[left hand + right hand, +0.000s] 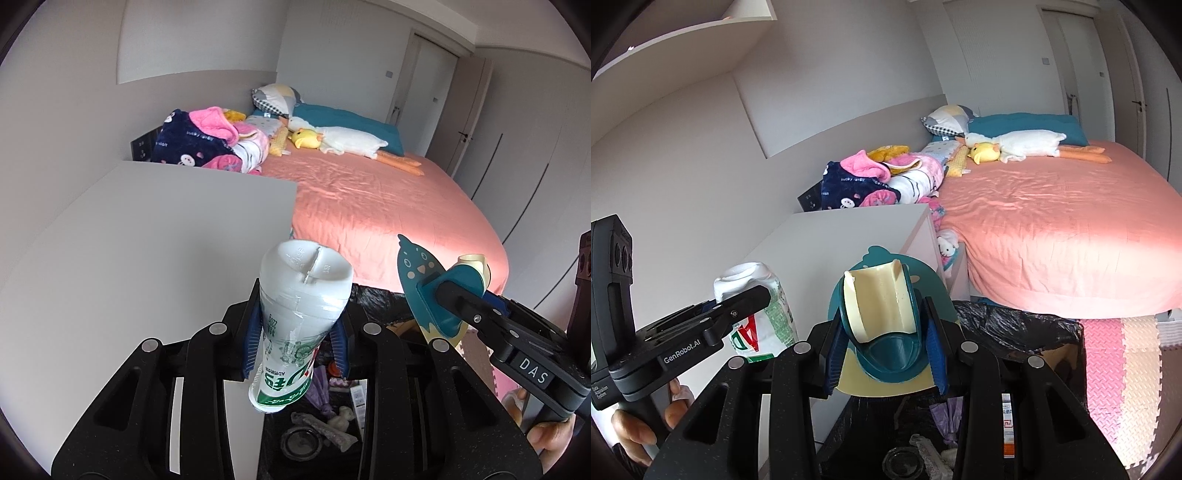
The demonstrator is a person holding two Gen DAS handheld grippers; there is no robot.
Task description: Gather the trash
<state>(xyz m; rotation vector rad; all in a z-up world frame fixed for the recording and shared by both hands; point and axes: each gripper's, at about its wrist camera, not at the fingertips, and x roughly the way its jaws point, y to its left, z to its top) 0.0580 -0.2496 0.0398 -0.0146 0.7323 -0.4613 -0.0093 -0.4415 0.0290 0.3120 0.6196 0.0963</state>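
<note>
White plastic bottle point(295, 325), crushed, green label: clamped in left claw point(295, 343), base outward, above black-lined trash bin point(1015, 325). Teal bird-shaped holder point(882, 325) with cream insert: clamped in right claw point(886, 350), over same bin. White bench point(147, 240) left; pink bed point(388, 206) beyond.

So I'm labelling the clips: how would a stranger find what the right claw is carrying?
Start at the bed with the salmon-pink cover, then drop to the black-lined trash bin at its near corner. Above the bin, the right claw grips a teal bird-shaped holder with a cream cradle, unlike the white bottle beside it.
</note>
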